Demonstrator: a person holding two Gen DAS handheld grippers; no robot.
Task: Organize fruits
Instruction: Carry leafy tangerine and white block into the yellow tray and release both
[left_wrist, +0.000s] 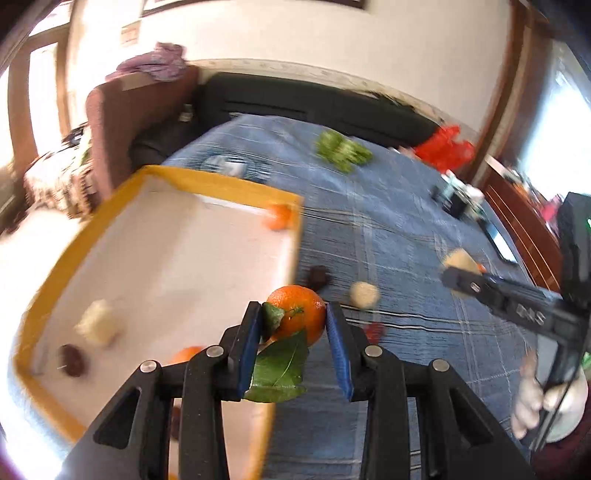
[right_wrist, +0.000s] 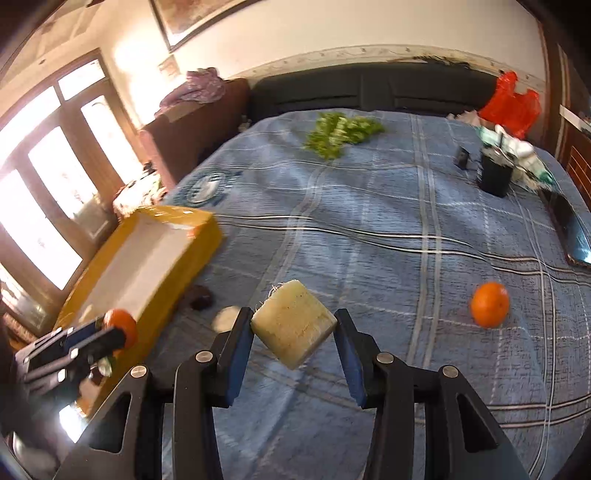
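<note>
Left tongs (left_wrist: 293, 321) pinch a leafy orange (left_wrist: 297, 314) beside the yellow box (left_wrist: 229, 184). Right tongs (right_wrist: 293, 328) pinch a pale fruit chunk (right_wrist: 293, 326) above the bed (right_wrist: 369, 221).

Done, as judged: the box already contains one orange (left_wrist: 279, 218), a pale chunk (left_wrist: 98, 321) and a dark fruit (left_wrist: 72, 360).

Left: both held pieces, a loose orange (right_wrist: 489, 304), a dark fruit (right_wrist: 201, 297) and a pale round piece (left_wrist: 364, 294) on the bed.

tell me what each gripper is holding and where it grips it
The left gripper pinches a leafy orange across its sides. The right gripper clamps a pale cut chunk by two opposite edges.
</note>
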